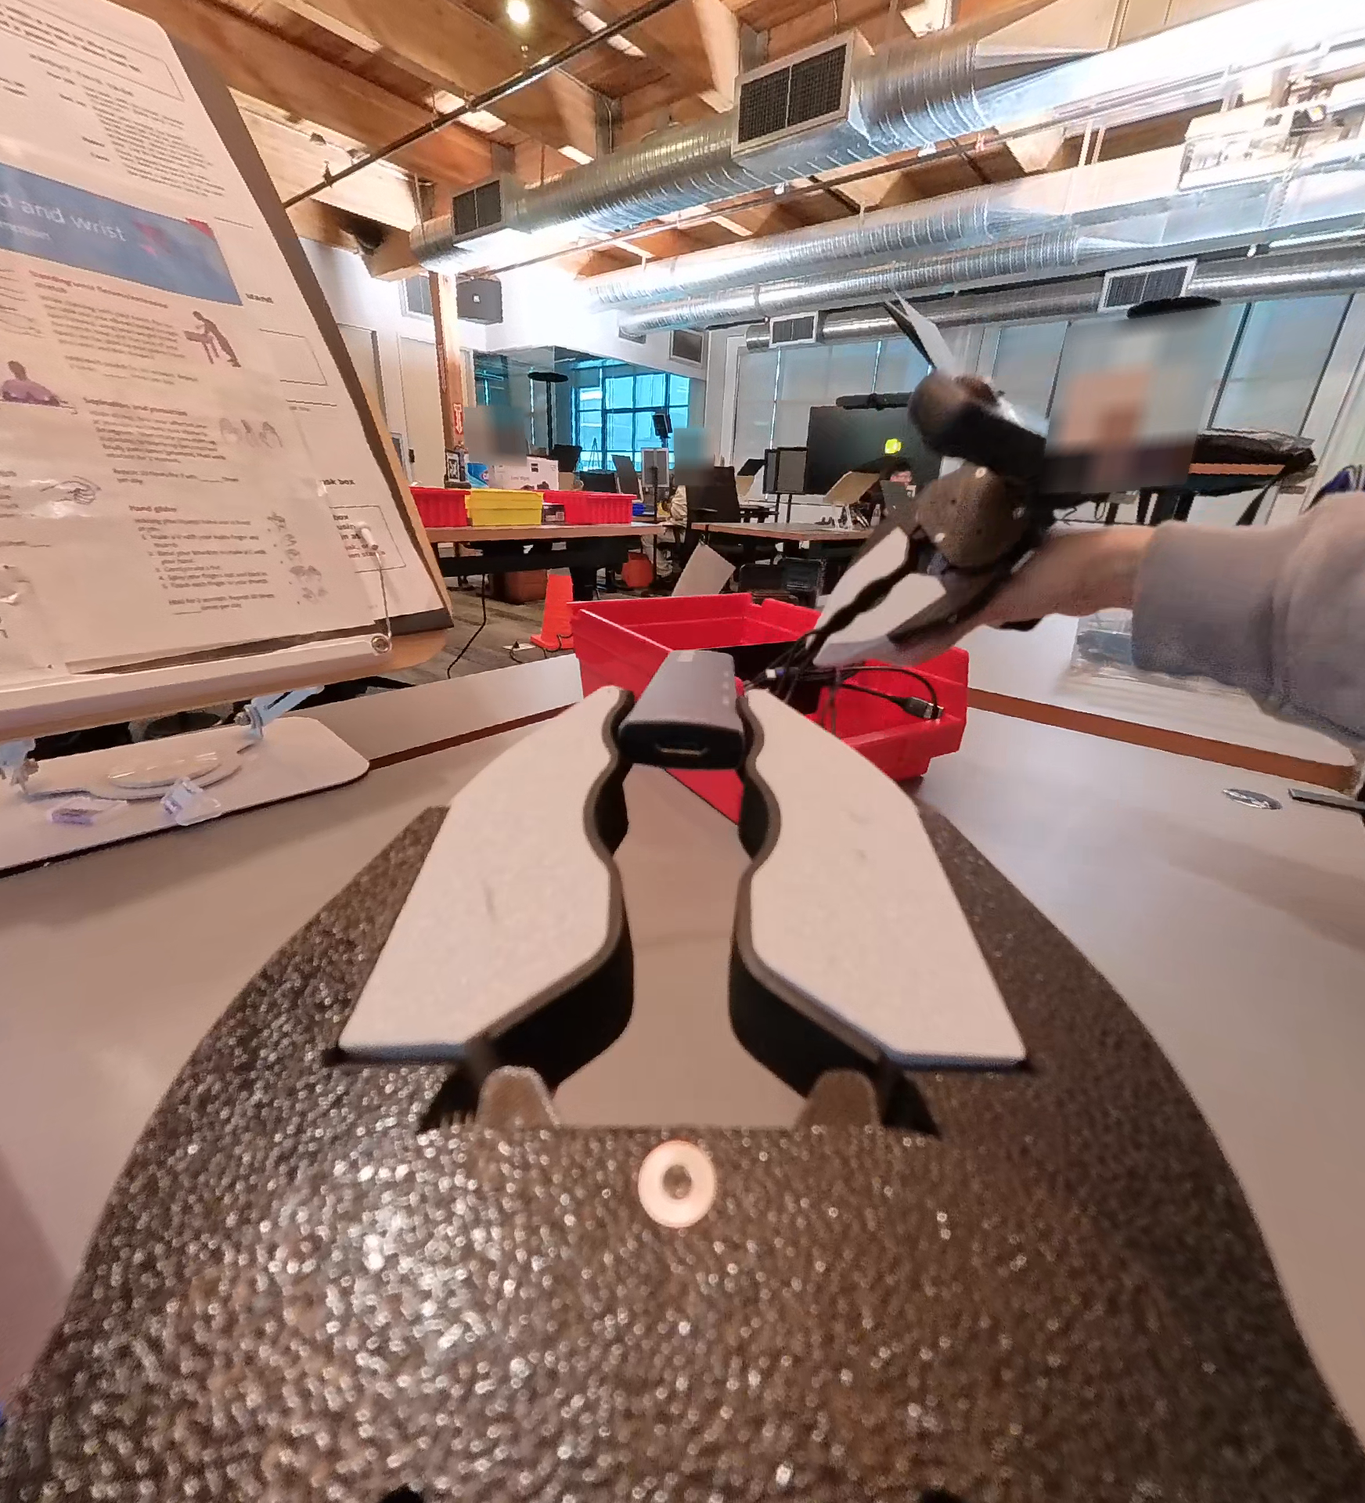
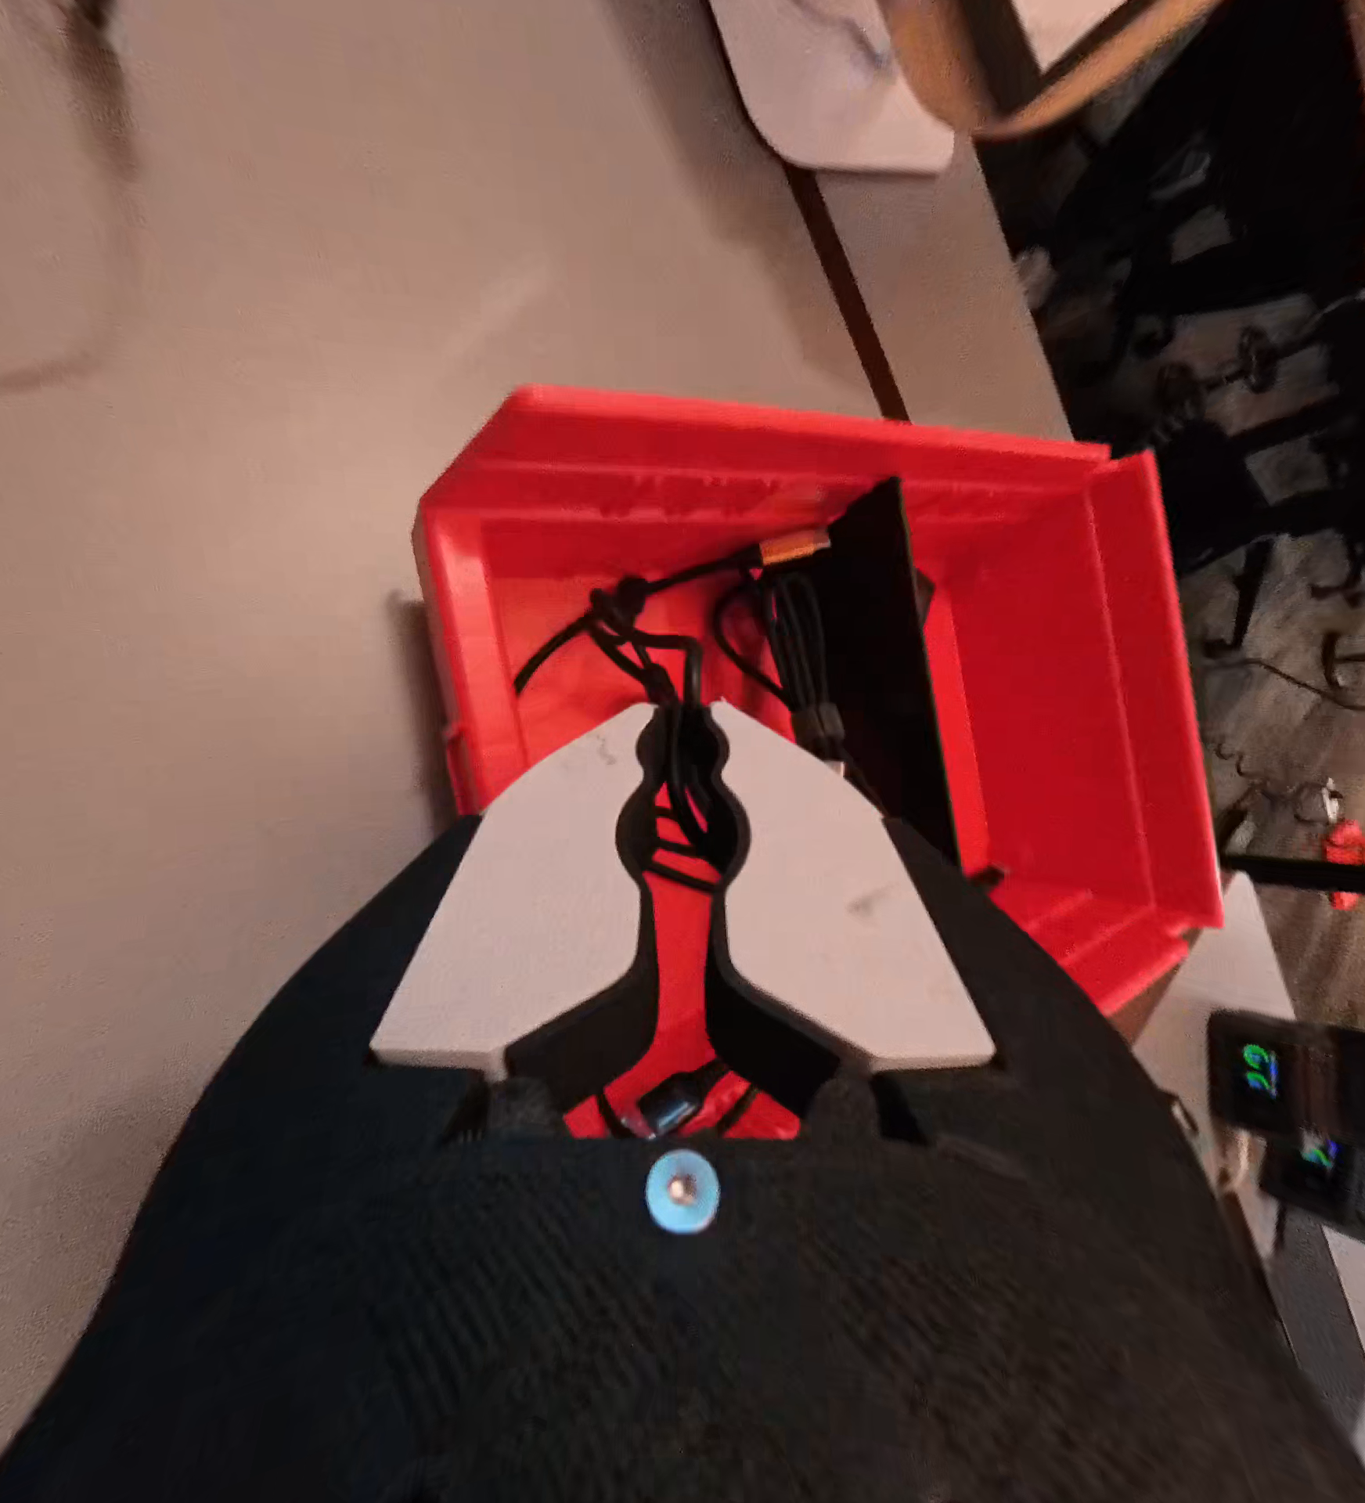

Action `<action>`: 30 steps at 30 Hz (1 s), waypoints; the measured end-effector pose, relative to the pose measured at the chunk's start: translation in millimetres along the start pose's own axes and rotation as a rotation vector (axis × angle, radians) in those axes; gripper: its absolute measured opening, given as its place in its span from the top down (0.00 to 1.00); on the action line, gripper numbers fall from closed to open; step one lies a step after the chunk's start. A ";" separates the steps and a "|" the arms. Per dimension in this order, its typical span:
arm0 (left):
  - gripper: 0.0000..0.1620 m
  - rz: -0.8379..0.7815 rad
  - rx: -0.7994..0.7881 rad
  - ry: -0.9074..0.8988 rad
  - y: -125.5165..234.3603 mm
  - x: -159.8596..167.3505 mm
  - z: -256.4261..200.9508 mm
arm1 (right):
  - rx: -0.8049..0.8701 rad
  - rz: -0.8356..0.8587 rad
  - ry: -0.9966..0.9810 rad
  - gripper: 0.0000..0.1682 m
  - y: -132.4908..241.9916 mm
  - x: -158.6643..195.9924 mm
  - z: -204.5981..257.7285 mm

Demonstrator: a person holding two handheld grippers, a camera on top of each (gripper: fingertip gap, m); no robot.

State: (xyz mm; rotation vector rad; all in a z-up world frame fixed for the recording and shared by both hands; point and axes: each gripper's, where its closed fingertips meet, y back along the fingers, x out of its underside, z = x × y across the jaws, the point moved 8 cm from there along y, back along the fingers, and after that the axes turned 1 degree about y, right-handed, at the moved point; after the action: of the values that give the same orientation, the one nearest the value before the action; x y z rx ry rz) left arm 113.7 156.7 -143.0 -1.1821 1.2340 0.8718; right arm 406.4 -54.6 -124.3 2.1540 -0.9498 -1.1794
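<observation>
My left gripper (image 1: pixel 681 716) is shut on a small grey adapter (image 1: pixel 687 706) with a port facing me, held above the table just in front of a red bin (image 1: pixel 891 732). My right gripper (image 2: pixel 683 716) is shut on a bundle of black cables (image 2: pixel 683 781) over the red bin (image 2: pixel 1069 651). It also shows in the left wrist view (image 1: pixel 842 642), held by a hand in a grey sleeve and pointing down into the bin. More black cables, an orange-tipped plug (image 2: pixel 793 549) and a black flat divider (image 2: pixel 882 651) lie in the bin.
A tilted document stand (image 1: pixel 151 764) with printed sheets stands at the left on a white base. Small black devices with lit screens (image 2: pixel 1265 1073) lie near the table's edge. A cable end (image 1: pixel 919 706) hangs over the bin's rim. Desks and bins stand far behind.
</observation>
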 end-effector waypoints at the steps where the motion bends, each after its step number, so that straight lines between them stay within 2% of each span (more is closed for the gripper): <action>1: 0.86 0.001 0.000 0.003 0.1 0.3 0.4 | 0.021 0.051 -0.005 0.96 -4.9 6.2 0.3; 3: 0.86 0.002 0.000 0.004 -0.1 1.1 0.4 | 0.054 0.163 -0.003 0.96 -12.1 18.0 -1.5; 4: 0.86 0.004 0.002 0.004 -0.5 1.6 -0.2 | 0.154 0.227 -0.011 0.95 -14.0 23.3 -8.5; 6: 0.86 0.008 0.008 0.000 -1.2 2.0 -1.8 | 0.297 0.293 -0.040 0.78 -11.8 26.6 -20.8; 7: 0.86 0.011 0.012 -0.004 -1.5 2.0 -2.7 | 0.327 0.274 -0.078 0.74 -6.4 23.5 -24.0; 9: 0.86 0.013 0.021 -0.010 -1.8 1.9 -3.7 | 0.303 0.089 -0.191 0.66 7.4 5.5 -24.5; 10: 0.86 0.013 0.033 -0.011 -1.9 2.1 -4.0 | 0.196 -0.063 -0.253 0.63 14.7 -8.3 -17.0; 11: 0.86 0.014 0.063 -0.012 -2.0 2.6 -4.8 | 0.015 -0.229 -0.307 0.58 20.7 -23.7 -4.6; 13: 0.86 -0.004 0.192 -0.024 -0.7 2.9 -9.2 | -0.384 -0.487 -0.365 0.59 33.6 -53.7 27.7; 15: 0.86 -0.059 0.345 0.018 2.6 0.3 -14.2 | -0.590 -0.616 -0.286 0.59 42.8 -76.7 61.5; 17: 0.86 -0.112 0.459 0.096 5.6 -3.0 -17.0 | -0.666 -0.633 -0.147 0.59 46.7 -91.7 93.3; 20: 0.86 -0.122 0.549 0.079 7.9 -3.6 -22.8 | -0.799 -0.670 -0.104 0.61 50.4 -110.5 122.4; 23: 0.86 -0.127 0.575 0.042 7.3 -2.8 -29.2 | -0.874 -0.714 -0.137 0.68 51.7 -118.6 130.0; 28: 0.86 -0.158 0.560 0.051 7.1 -2.6 -29.9 | -0.928 -0.733 -0.181 0.86 50.3 -120.5 131.9; 30: 0.85 -0.157 0.557 0.046 8.0 -1.7 -28.1 | -0.914 -0.719 -0.168 0.86 49.3 -121.4 133.4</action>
State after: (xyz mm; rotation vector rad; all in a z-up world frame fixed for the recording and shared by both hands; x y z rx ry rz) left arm 99.2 131.2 -141.0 -0.8332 1.2908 0.3463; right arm 228.7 -4.8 -94.1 1.6234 0.3715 -1.6871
